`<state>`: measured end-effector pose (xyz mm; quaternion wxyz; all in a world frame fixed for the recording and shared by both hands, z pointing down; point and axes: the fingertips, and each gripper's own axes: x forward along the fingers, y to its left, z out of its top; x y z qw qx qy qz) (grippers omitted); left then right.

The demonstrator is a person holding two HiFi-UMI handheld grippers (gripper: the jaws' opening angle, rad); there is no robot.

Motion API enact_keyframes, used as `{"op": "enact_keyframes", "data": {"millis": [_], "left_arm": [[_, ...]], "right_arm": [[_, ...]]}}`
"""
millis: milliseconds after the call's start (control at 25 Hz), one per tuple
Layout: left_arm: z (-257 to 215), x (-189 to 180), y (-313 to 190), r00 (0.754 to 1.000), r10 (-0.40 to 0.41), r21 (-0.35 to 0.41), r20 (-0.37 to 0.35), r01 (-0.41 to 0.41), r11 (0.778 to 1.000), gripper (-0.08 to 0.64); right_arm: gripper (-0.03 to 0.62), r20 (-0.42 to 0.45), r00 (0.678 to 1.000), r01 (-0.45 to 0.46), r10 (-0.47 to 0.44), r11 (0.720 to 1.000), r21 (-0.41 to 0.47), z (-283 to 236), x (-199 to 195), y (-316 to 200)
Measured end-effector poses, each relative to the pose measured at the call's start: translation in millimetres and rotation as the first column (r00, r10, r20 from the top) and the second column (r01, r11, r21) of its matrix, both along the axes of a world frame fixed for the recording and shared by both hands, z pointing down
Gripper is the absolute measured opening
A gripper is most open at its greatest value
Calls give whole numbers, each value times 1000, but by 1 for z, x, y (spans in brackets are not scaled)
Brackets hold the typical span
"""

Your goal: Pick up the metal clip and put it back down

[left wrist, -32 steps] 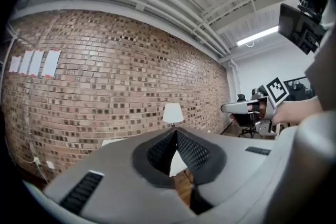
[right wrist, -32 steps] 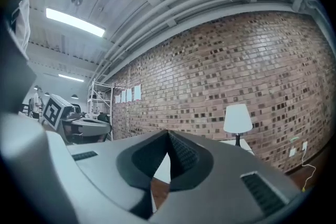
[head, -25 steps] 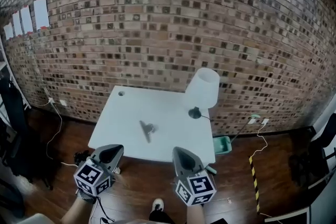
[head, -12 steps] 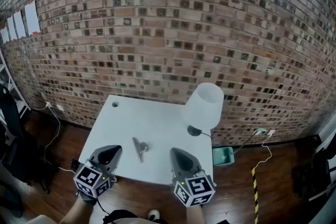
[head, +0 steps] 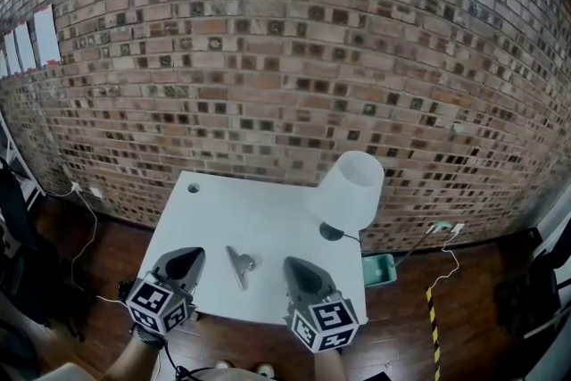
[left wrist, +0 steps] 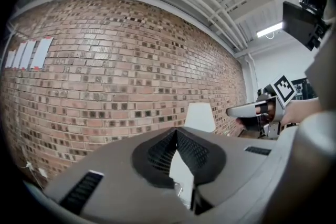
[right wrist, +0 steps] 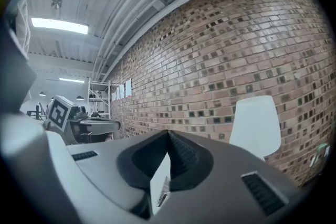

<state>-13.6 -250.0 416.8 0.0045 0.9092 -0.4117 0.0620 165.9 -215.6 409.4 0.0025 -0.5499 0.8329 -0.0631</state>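
Two tools, left gripper (head: pixel 188 254) and right gripper (head: pixel 291 264), jaws closed and empty, flanked the clip (head: pixel 239 264) on the table (head: pixel 268 210).

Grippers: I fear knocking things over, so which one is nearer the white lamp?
The right gripper, beside the white shaded table lamp; the left gripper is beyond the silver metal clip, farther off.

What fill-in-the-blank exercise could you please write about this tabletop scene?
The silver metal clip lies on the white rectangular table, ___ the left gripper and the right gripper.
The white-shaded lamp stands near the table's far ___ corner.
The wall behind the table is built of ___.
Missing words: between; right; brick.
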Motion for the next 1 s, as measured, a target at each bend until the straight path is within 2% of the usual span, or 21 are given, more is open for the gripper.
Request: {"op": "enact_keyframes", "data": {"millis": [200,240,280,600,640,760,880,1000], "left_arm": [[0,-12,-9,1000,27,3,-2,-27,1000,-3],[0,-14,-11,999,35,5,-4,-35,999,-3],[1,-16,-12,999,44,5,-4,-44,999,-3],[8,-40,5,986,167,29,3,-167,986,-3],[9,-43,8,983,184,34,1,-184,982,-3],[11,-45,26,969,245,15,0,-245,969,-3],[16,-50,31,967,254,-19,-10,-254,967,-3],[25,-56,31,972,233,-54,-15,-233,971,-3]], "right_arm": [[-17,-5,1000,5,-5,1000,-27,9,-15,-10],[-9,-5,1000,12,-12,999,-38,11,-18,-13],[32,-7,1000,20,-21,999,-51,14,-21,-15],[34,-32,999,24,-29,987,-156,46,-47,-35],[51,-41,998,37,-44,984,-175,53,-52,-38],[148,-87,990,83,-107,966,-243,83,-63,-50],[156,-102,982,117,-157,940,-321,114,-67,-66],[163,-51,973,181,-225,881,-436,150,-71,-79]]}}
